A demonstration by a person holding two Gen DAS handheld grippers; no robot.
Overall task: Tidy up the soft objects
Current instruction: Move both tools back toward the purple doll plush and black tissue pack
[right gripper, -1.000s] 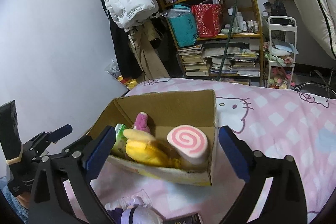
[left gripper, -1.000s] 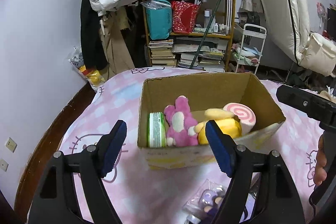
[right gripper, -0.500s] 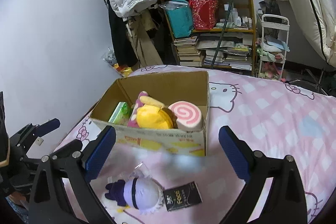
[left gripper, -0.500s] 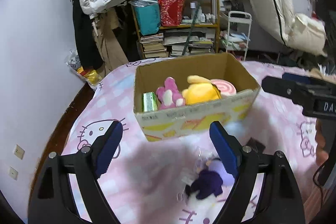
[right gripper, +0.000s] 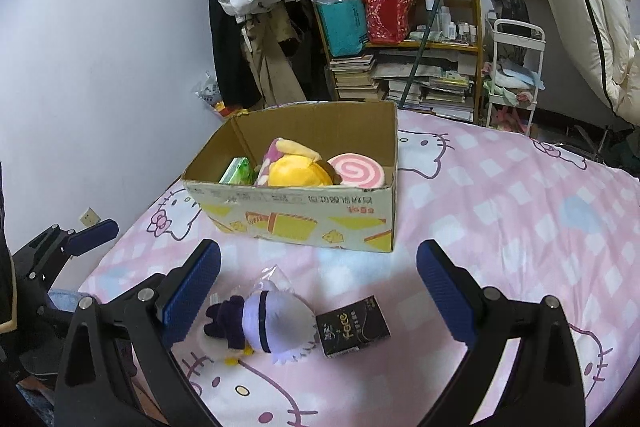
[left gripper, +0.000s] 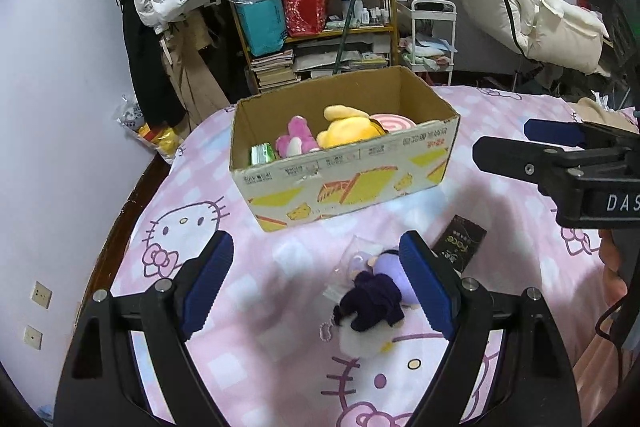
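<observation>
The cardboard box (left gripper: 344, 163) holds four soft items. A purple plush doll (right gripper: 260, 323) and black packet (right gripper: 354, 327) remain on the bed's near edge. The left gripper (left gripper: 316, 283) and right gripper (right gripper: 320, 291) are both wide and empty.

The box wall (left gripper: 344, 179) hides the plush toys' (left gripper: 348, 135) lower halves, seemingly.

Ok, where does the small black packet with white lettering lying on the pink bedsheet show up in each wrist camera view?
Left wrist view: the small black packet lies right of centre, just beyond the left gripper's right finger.
Right wrist view: it lies low and central, between the right gripper's fingers, beside the purple-and-white plush doll.
Shared landmark: the open cardboard box behind it.
</observation>
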